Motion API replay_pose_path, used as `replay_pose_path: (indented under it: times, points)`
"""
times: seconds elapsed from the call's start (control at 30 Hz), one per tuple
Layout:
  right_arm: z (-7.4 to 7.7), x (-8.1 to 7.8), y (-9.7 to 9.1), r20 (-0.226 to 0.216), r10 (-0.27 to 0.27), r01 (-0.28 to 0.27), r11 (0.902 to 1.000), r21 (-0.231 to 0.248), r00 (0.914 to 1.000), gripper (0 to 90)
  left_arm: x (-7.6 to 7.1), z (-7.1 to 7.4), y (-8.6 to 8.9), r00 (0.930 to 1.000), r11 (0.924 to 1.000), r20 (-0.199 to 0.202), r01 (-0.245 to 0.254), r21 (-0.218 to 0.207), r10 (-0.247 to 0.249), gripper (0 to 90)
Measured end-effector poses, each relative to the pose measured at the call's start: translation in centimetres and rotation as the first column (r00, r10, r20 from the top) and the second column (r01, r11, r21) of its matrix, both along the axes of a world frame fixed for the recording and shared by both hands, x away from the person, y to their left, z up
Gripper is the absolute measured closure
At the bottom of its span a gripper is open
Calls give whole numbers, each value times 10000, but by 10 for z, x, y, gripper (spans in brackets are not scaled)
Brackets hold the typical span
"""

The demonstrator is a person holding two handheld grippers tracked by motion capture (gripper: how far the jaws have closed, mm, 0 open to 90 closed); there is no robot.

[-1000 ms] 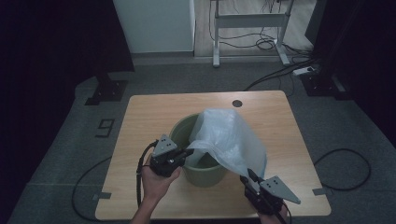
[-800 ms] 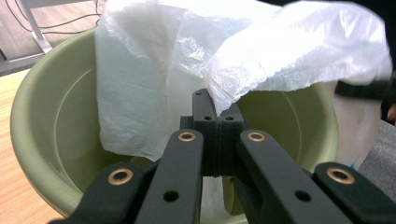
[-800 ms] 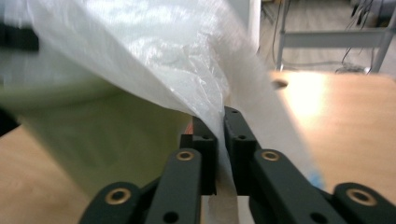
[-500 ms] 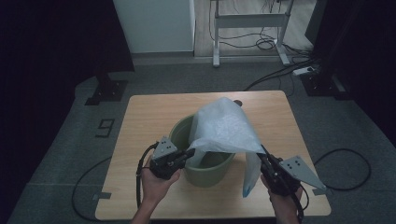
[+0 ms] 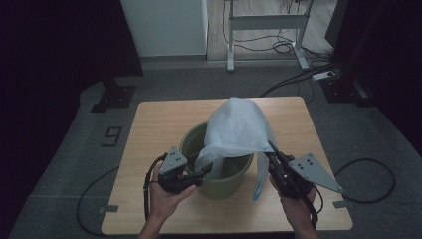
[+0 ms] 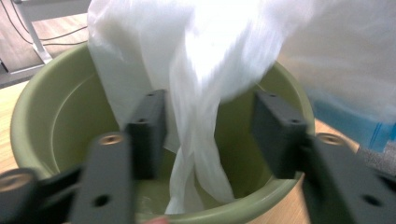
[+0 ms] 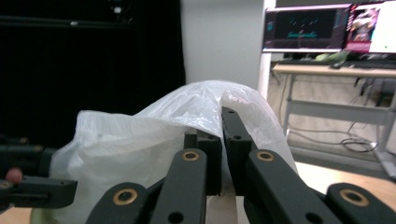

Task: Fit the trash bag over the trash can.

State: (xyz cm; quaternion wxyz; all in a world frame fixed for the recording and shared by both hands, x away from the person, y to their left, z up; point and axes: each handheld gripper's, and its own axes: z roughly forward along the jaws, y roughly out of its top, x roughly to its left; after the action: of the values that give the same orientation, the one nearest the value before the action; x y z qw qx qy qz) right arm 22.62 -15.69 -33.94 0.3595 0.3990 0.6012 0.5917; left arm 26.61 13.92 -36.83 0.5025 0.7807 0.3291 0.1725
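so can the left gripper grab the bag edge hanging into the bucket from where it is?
Probably yes. The left gripper has just been opening, and a twisted strand of the white bag hangs between its jaws without the pads pressing it, just over the green bucket. Nothing blocks it; the right gripper holds the bag's other side up.

Right tool (image 5: 271,149) lifted higher with white plastic bag (image 5: 236,129), left tool (image 5: 206,172) just opened, bag strand between its jaws

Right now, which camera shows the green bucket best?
The high view: the whole bucket sits on the table, half covered by the bag. The left gripper view gives its inside close up; the right gripper view, a sliver.
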Motion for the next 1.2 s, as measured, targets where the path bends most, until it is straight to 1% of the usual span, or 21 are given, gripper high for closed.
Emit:
replay_pose_path:
  times: [0.03, 0.07, 0.1, 0.23, 0.27, 0.3, 0.4, 0.53, 0.67, 0.7, 0.73, 0.8, 0.87, 0.9, 0.93, 1.0, 1.03, 1.07, 1.1, 1.17, 1.2]
  points:
    - [-1, 1, 1, -55, 51, -51, 10000, -27, 10000, 871, -1, 1, 0, 10000, 10000, 88, -13, 33, 13, 382]
    - [-3, 4, 4, -161, 191, -191, 9998, -38, 9997, 872, -1, 3, -1, 9998, 10000, 185, -23, 80, 21, 355]
    - [-3, 4, 4, -161, 191, -191, 9998, -38, 9997, 872, -1, 3, -1, 9998, 10000, 185, -23, 80, 21, 351]
    - [-5, 7, 9, -286, 615, -618, 9980, -96, 9977, 871, -1, 7, -4, 9992, 9998, 383, 139, 161, -145, 353]
    - [-5, 8, 13, -371, 851, -857, 9962, -144, 9957, 870, -1, 8, -5, 9990, 9997, 406, 169, 158, -175, 365]
    - [-5, 8, 13, -371, 851, -857, 9962, -144, 9957, 870, -1, 9, -6, 9989, 9997, 426, 192, 164, -199, 365]
    - [-7, 11, 19, -501, 1127, -1136, 9934, -146, 9924, 867, 0, 8, -12, 9988, 9994, 412, 266, 230, -275, 412]
    - [-10, 14, 26, -638, 1317, -1328, 9910, -137, 9892, 858, 1, 7, -14, 9985, 9994, 478, 273, 192, -282, 519]
    - [-11, 17, 30, -726, 1500, -1513, 9884, -136, 9860, 858, 2, 8, -11, 9984, 9995, 459, 317, 52, -320, 669]
    - [-11, 17, 30, -726, 1500, -1513, 9884, -136, 9860, 858, 3, 8, -10, 9986, 9995, 428, 316, 71, -318, 669]
    - [-12, 18, 32, -777, 1600, -1613, 9868, -105, 9840, 854, 5, 8, -8, 9989, 9994, 328, 342, 73, -344, 746]
    - [-14, 19, 33, -836, 1665, -1681, 9857, -121, 9825, 842, 6, 8, -6, 9989, 9992, 250, 400, 44, -401, 813]
    - [-16, 19, 34, -890, 1718, -1736, 9847, -129, 9811, 819, 7, 7, -5, 9989, 9991, 217, 421, -11, -421, 867]
    - [-16, 19, 34, -890, 1718, -1736, 9847, -129, 9811, 819, 8, 7, -2, 9990, 9991, 208, 407, -99, -405, 867]
    - [-17, 19, 35, -914, 1773, -1794, 9837, -152, 9799, 792, 9, 7, 0, 9991, 9991, 222, 359, -221, -354, 886]
    - [-21, 15, 37, -863, 1469, -1505, 9879, -379, 9854, 557, 10, 7, 6, 9996, 9987, 237, 153, -495, -142, 900]
    - [-21, 15, 37, -863, 1469, -1505, 9879, -379, 9854, 557, 11, 8, 9, 9997, 9980, 239, 59, -627, -44, 900]
    - [-23, 12, 38, -804, 1176, -1222, 9910, -553, 9898, 472, 11, 8, 12, 9997, 9974, 245, -27, -715, 45, 900]
    - [-26, 10, 39, -772, 946, -999, 9927, -677, 9925, 418, 11, 9, 14, 9996, 9965, 239, -109, -829, 129, 900]
    - [-32, 5, 39, -925, 880, -953, 9924, -780, 9918, 371, 12, 10, 19, 9995, 9951, 229, -215, -962, 238, 900]
    - [-35, 3, 38, -983, 873, -957, 9918, -842, 9913, 369, 12, 10, 20, 9993, 9944, 227, -274, -1023, 298, 900]
